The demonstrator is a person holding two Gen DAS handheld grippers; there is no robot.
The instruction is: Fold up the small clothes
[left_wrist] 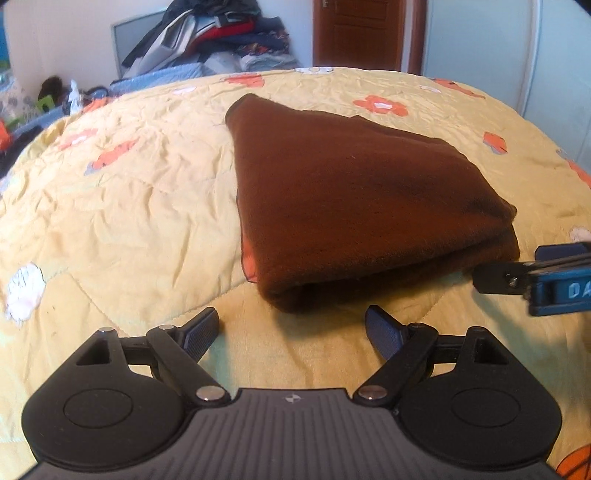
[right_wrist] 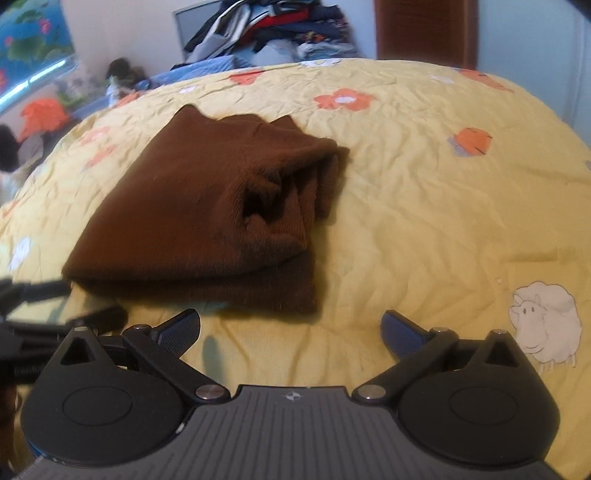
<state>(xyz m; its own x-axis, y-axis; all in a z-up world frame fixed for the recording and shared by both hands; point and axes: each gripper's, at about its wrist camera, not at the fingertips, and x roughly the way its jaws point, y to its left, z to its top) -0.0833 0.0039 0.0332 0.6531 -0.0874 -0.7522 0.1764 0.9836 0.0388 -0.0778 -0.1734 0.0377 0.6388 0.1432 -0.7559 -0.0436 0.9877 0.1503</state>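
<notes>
A brown knitted garment [left_wrist: 351, 192] lies folded in layers on the yellow bedspread [left_wrist: 129, 206]. My left gripper [left_wrist: 291, 328] is open and empty, just short of the garment's near folded edge. The right gripper [left_wrist: 517, 275] shows at the right edge of the left wrist view, beside the garment's right corner. In the right wrist view the garment [right_wrist: 199, 214] lies ahead and to the left, with bunched folds on its right side. My right gripper [right_wrist: 291, 330] is open and empty, just short of its near right corner. The left gripper [right_wrist: 40, 314] shows blurred at the left.
The bedspread [right_wrist: 424, 206] has orange flowers and a sheep print [right_wrist: 543, 321]. A heap of clothes [left_wrist: 221, 33] is piled behind the bed by the wall. A brown door [left_wrist: 358, 33] stands at the back. Toys and clutter [right_wrist: 44, 114] lie at the far left.
</notes>
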